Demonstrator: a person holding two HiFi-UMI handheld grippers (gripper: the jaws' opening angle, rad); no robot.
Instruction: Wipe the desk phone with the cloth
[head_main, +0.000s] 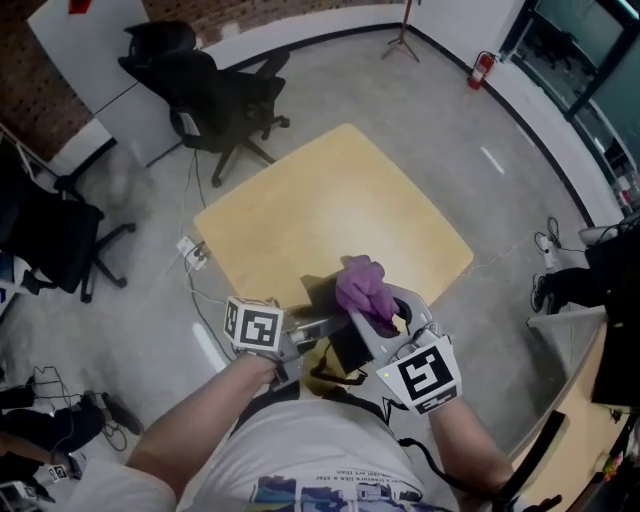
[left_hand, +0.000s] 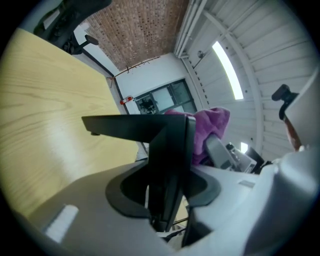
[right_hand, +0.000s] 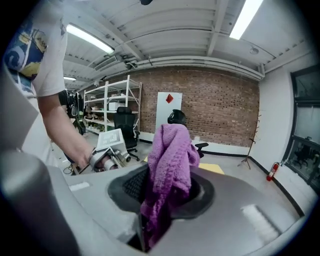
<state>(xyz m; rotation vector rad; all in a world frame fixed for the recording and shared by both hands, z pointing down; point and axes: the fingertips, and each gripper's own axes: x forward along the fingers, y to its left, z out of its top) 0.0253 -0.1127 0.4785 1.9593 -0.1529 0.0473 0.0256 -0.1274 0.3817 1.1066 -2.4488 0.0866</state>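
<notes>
The black desk phone (head_main: 345, 340) is held off the wooden table (head_main: 300, 215) near its front edge, tipped up on edge. My left gripper (head_main: 318, 328) is shut on it; in the left gripper view the phone's dark body (left_hand: 167, 150) fills the space between the jaws. A purple cloth (head_main: 362, 286) hangs bunched from my right gripper (head_main: 385, 322), which is shut on it and sits right against the phone. In the right gripper view the cloth (right_hand: 169, 160) stands up from the jaws, with the left gripper (right_hand: 107, 154) just beyond. The cloth (left_hand: 210, 125) also shows behind the phone.
Black office chairs stand on the floor beyond the table (head_main: 215, 95) and at the left (head_main: 50, 240). Cables and a power strip (head_main: 193, 255) lie by the table's left corner. Another desk edge (head_main: 590, 400) is at the right.
</notes>
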